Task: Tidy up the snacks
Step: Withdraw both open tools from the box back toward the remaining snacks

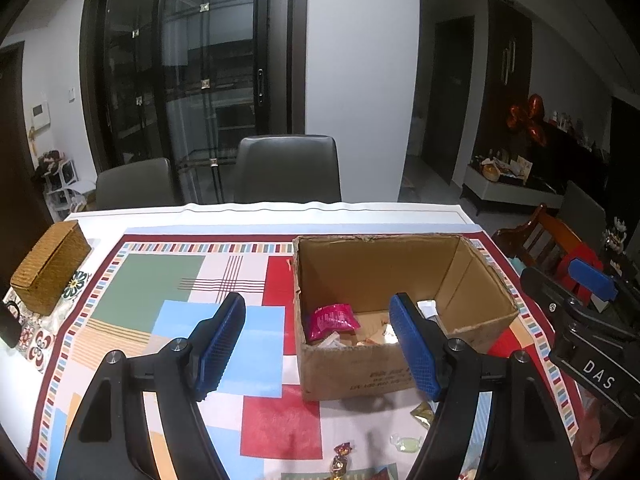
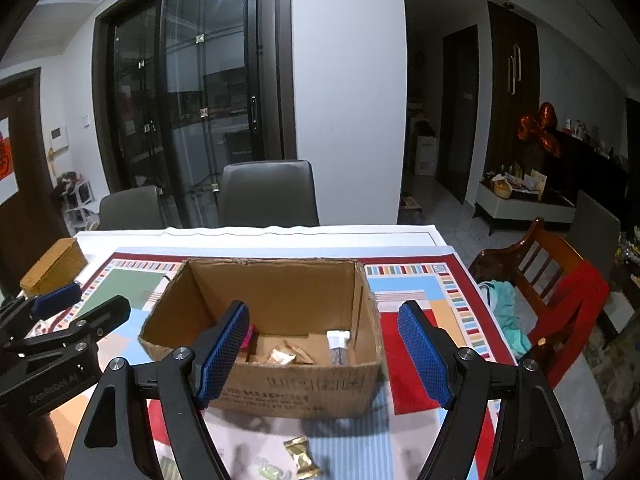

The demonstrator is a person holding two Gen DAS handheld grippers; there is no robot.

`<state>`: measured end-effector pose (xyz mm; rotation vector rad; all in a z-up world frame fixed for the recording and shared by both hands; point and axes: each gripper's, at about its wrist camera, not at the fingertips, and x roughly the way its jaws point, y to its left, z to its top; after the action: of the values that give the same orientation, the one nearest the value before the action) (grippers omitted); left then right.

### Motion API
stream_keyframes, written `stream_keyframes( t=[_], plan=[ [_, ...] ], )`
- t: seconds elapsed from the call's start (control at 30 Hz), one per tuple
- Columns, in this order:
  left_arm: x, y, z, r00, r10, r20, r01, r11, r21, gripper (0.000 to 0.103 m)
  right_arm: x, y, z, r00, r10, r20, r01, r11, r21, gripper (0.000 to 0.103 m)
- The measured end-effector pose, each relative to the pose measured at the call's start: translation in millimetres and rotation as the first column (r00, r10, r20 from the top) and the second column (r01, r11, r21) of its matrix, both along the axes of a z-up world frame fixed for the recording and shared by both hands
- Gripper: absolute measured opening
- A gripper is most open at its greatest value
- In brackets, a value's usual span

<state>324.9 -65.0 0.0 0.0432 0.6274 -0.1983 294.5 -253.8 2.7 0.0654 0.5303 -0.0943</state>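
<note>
An open cardboard box [image 1: 472,280] [image 2: 280,292] stands on the patterned tablecloth and holds a pink snack packet [image 1: 334,320], a gold wrapped snack [image 2: 286,356] and a clear packet [image 2: 339,346]. Loose snacks lie in front of it: a gold packet [image 2: 302,456] [image 1: 423,414], a pale green candy [image 1: 405,442] [image 2: 269,470] and a red-gold candy [image 1: 341,458]. My left gripper [image 1: 320,344] is open and empty above the table, just left of the box front. My right gripper [image 2: 324,350] is open and empty, in front of the box.
A woven wicker box [image 1: 50,266] [image 2: 54,266] sits at the table's far left. Grey chairs [image 1: 288,168] stand behind the table. A wooden chair [image 2: 556,280] with red and teal cloth stands off the right edge. The right gripper's body [image 1: 588,328] shows at right.
</note>
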Motion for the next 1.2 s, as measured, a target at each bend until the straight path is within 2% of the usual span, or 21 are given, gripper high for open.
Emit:
stream_keyframes(
  t=[0.4, 1.2],
  plan=[
    [-25.1, 1.0, -5.0, 1.0, -0.004, 0.007, 0.004, 1.0, -0.008, 0.074, -28.2, -2.1, -0.1, 1.0, -0.015, 0.01, 0.015, 1.0, 0.001, 0.078],
    [-80.3, -7.9, -37.3, 0.999, -0.031, -0.027, 0.031, 1.0, -0.004, 0.074, -75.5, -12.0, -20.8, 1.0, -0.02, -0.011, 0.02, 1.0, -0.002, 0.078]
  ],
)
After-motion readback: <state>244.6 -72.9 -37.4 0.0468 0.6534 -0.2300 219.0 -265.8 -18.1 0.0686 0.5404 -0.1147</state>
